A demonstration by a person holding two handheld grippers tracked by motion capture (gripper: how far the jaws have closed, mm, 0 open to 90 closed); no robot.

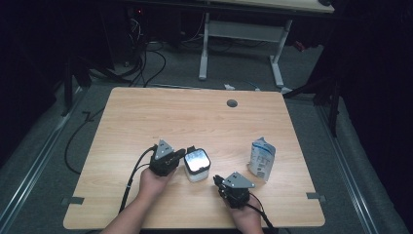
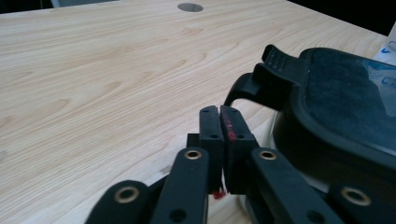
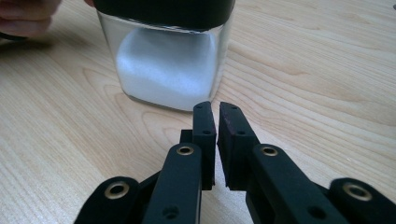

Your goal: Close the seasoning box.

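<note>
Both sets of jaws clenched on nothing right now. My left gripper [image 1: 181, 155] sits lower centre of the high view, tips up against the left side of the container [image 1: 197, 165]. In the left gripper view the closed pads [image 2: 219, 122] sit just beside the black lid [image 2: 336, 107], below its latch tab [image 2: 275, 60] at right of frame. Can't tell whether they actually touch it.

My right gripper [image 1: 219, 181] is lower, right of centre, jaws pointed up-left at the container, near but apart. Right gripper view: clear walls, white powder [image 3: 163, 70] inside, lid at the top edge, bare bench [image 3: 303, 70] between my tips and the base.

White and blue pouch [image 1: 261, 158] stands to the right of the container, well apart from it.

Risks as I see them:
- Left pushes or pries at the latch with nothing bracing the far side: the container slides or tips toward the pouch.
- Lid pops suddenly: powder spills on the bench.
- Closed tips on a smooth lid edge: they slip off and jab the bench.
- Right stays too low to steady the body.

Judgement: brace with the right before the left works the latch.
</note>
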